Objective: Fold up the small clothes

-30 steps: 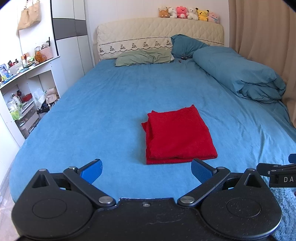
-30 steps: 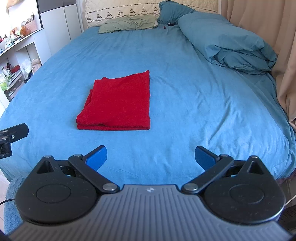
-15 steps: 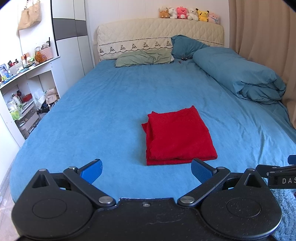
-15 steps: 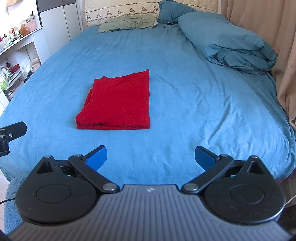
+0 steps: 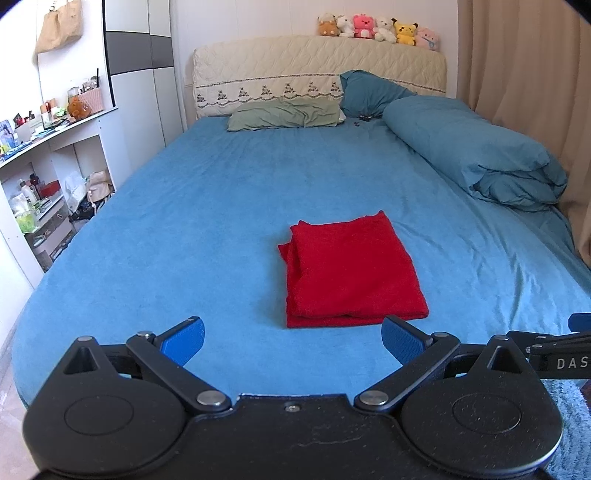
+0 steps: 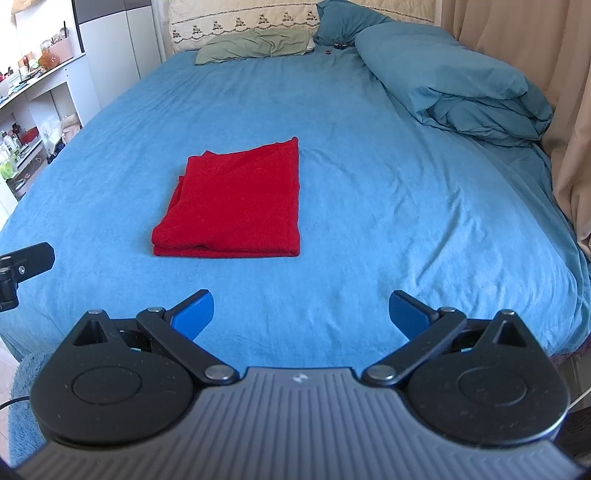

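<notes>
A red cloth (image 5: 351,273) lies folded into a neat rectangle on the blue bed sheet (image 5: 207,229); it also shows in the right wrist view (image 6: 236,206). My left gripper (image 5: 291,339) is open and empty, held back near the foot of the bed, just short of the cloth's near edge. My right gripper (image 6: 301,314) is open and empty, further back and to the right of the cloth. Part of the right gripper (image 5: 561,350) shows at the right edge of the left wrist view. Part of the left gripper (image 6: 22,266) shows at the left edge of the right wrist view.
A rolled blue duvet (image 5: 476,155) lies along the bed's right side by a beige curtain (image 5: 524,66). Pillows (image 5: 284,114) and a headboard with plush toys (image 5: 376,27) are at the far end. White shelves with clutter (image 5: 40,177) stand left.
Both grippers have drifted only slightly; the cloth has not moved and both grippers stay open.
</notes>
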Demonstrator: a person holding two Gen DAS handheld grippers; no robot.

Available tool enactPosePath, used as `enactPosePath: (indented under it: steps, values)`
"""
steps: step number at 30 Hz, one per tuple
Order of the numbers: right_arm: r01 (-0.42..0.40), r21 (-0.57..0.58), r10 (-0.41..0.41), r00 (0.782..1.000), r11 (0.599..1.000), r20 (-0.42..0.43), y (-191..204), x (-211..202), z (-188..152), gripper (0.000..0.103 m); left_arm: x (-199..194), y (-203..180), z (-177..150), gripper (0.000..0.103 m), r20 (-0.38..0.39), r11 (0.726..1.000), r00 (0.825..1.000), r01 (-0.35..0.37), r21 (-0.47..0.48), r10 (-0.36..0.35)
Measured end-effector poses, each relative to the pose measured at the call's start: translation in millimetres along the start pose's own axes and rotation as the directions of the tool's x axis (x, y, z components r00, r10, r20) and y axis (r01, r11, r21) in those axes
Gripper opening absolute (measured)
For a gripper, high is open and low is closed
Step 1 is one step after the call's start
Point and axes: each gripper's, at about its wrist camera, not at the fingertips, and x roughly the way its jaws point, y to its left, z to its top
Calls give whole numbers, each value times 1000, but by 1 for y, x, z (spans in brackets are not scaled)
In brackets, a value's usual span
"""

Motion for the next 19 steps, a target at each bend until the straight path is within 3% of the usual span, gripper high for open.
enactPosePath:
  steps: [10,19]
  values:
    - [4,4,-4,1000,1000,-1,-2,2,2,103,3,-4,-1,103,-8,999,999,-40,37,40]
    - [9,9,-9,1000,1000,-9,-3,10,6,103,4,0,-1,103,21,999,999,-27,29,26]
